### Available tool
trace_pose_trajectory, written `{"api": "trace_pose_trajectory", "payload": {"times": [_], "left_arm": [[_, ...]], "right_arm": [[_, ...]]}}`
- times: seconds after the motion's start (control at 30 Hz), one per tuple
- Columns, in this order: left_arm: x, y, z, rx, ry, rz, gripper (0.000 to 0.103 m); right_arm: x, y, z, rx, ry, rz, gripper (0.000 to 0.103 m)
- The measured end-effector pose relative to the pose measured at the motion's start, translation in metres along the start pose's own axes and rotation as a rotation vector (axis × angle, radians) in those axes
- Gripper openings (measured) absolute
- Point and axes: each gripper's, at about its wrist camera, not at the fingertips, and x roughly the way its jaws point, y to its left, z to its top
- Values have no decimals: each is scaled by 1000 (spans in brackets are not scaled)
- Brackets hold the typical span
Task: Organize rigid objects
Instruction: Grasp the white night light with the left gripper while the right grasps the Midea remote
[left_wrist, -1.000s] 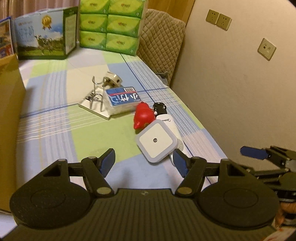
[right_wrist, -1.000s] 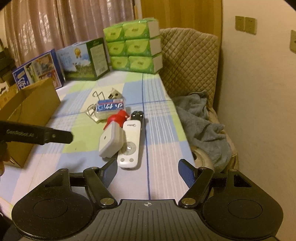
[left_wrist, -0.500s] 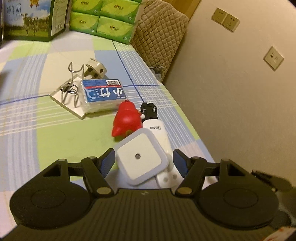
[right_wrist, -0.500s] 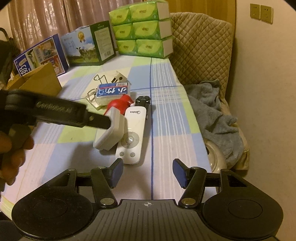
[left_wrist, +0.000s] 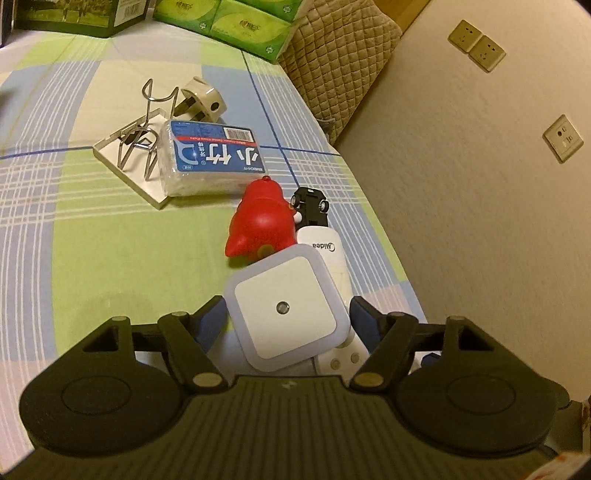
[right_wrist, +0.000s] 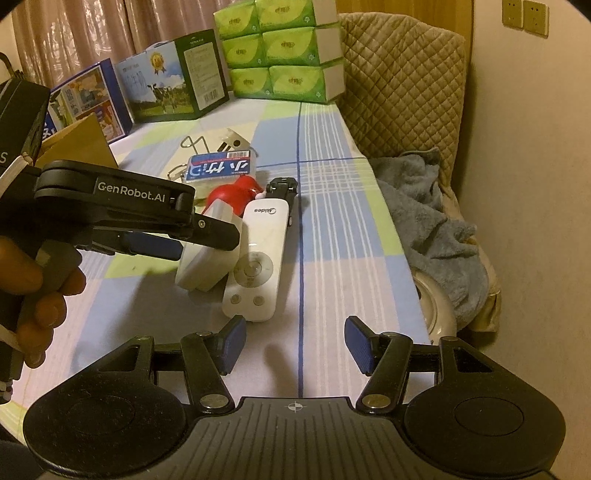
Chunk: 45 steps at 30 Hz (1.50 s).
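Observation:
A white square night light (left_wrist: 286, 310) lies on the checked tablecloth and leans on a white Midea remote (left_wrist: 332, 258). My left gripper (left_wrist: 287, 321) straddles the night light. Its jaws are opening, and the blue pads stand just off the light's sides. In the right wrist view the left gripper (right_wrist: 207, 245) reaches in from the left over the night light (right_wrist: 207, 262). My right gripper (right_wrist: 291, 347) is open and holds nothing, just short of the remote (right_wrist: 258, 258). Beyond these lie a red toy (left_wrist: 264, 225), a black toy car (left_wrist: 312, 205) and a blue-labelled pack (left_wrist: 214, 158).
A wire rack on a white plate (left_wrist: 140, 140) and a plug adapter (left_wrist: 203, 99) lie further back. Green tissue packs (right_wrist: 280, 48) and printed cartons (right_wrist: 166, 81) line the far end. A cardboard box (right_wrist: 77, 147) stands left. A quilted chair (right_wrist: 399, 81) with a grey towel (right_wrist: 432, 221) flanks the right edge.
My left gripper came down and forward until the night light sat between its fingers. My right gripper's jaws narrowed and it sank a little toward the remote.

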Motion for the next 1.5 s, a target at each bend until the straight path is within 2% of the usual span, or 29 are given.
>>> {"api": "trace_pose_trajectory", "payload": {"times": [0.17,0.3,0.37,0.53,0.6,0.7,0.77,0.87,1.0,1.1,1.2,1.4,1.5], "left_arm": [[-6,0,3,57,2,-11,55],[-13,1,4,180,18,86,53],[-15,10,6,150,12,67,52],[-12,26,11,70,20,7,66],[-9,31,13,49,24,5,68],[0,37,14,15,60,-26,68],[2,37,13,18,54,-38,68],[2,35,13,27,50,-40,62],[-11,29,7,102,15,28,61],[-29,28,-1,192,-25,143,61],[-42,31,-11,254,-42,215,61],[-43,39,-24,280,-42,238,61],[-40,38,-28,311,-52,250,61]], "right_arm": [[3,1,2,-2,2,3,57],[5,2,4,-4,2,6,57],[7,4,5,-7,3,8,57],[12,6,7,0,3,18,57],[13,5,7,-1,3,20,57],[15,5,8,-1,5,18,57],[16,5,9,1,6,19,57],[19,5,10,0,8,23,57],[22,9,13,-7,7,32,57],[27,13,17,-15,4,41,57],[35,18,23,-26,3,45,57],[56,28,39,-24,10,3,57],[68,32,46,-41,31,-25,53]]}}
